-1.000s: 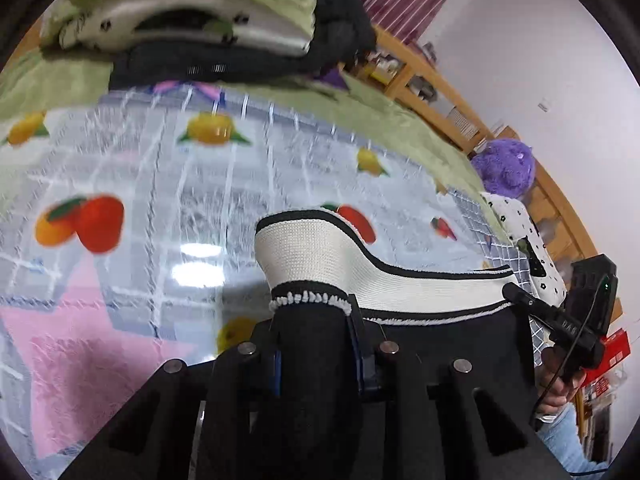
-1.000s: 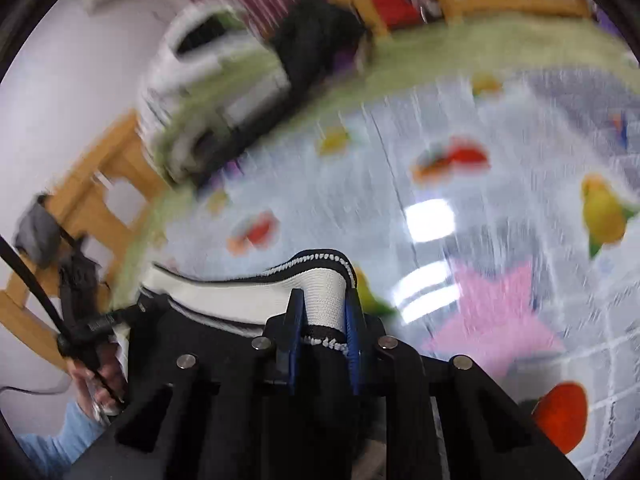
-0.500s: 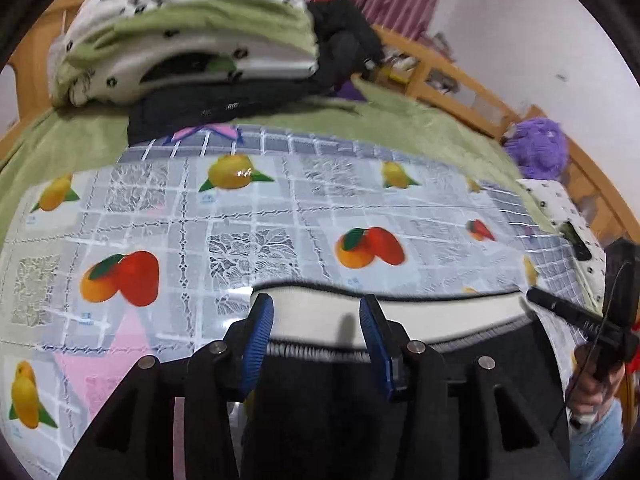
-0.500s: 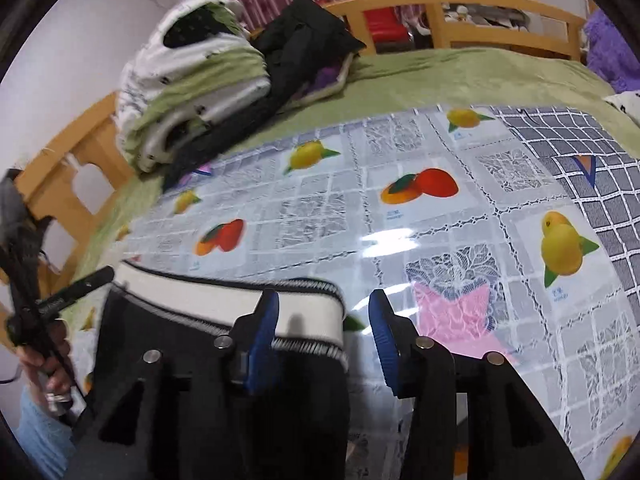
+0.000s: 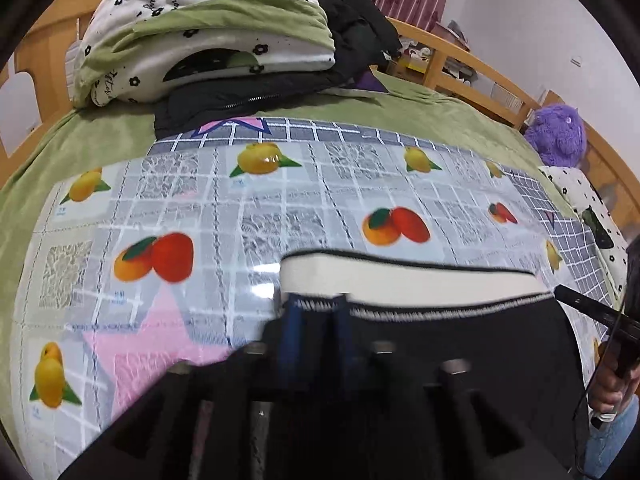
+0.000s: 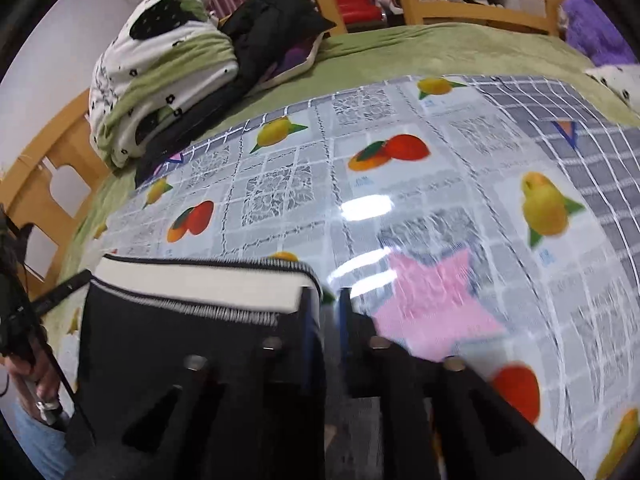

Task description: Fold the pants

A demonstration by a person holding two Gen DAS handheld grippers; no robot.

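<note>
Black pants [image 5: 460, 344] with a cream waistband [image 5: 400, 280] edged in black lie flat on the fruit-print plastic cloth [image 5: 280, 200]. My left gripper [image 5: 316, 312] is at the waistband's left corner, its blue fingers a small gap apart with dark cloth between them; the frame is blurred there. In the right wrist view the pants [image 6: 168, 344] lie left of centre. My right gripper [image 6: 330, 308] is at the waistband's right corner [image 6: 296, 292], fingers narrowly apart, with cloth surface showing in the gap.
A pile of folded green-and-white bedding [image 5: 208, 32] and black clothes [image 5: 360, 32] sits at the far end of the green bed. A purple plush toy [image 5: 556, 136] is at the right. A wooden bed rail [image 6: 440, 0] runs behind.
One second ago both grippers held the waistband raised. Half a second ago both stood wide open with the waistband down on the cloth. Now both sets of fingers have narrowed and drawn back.
</note>
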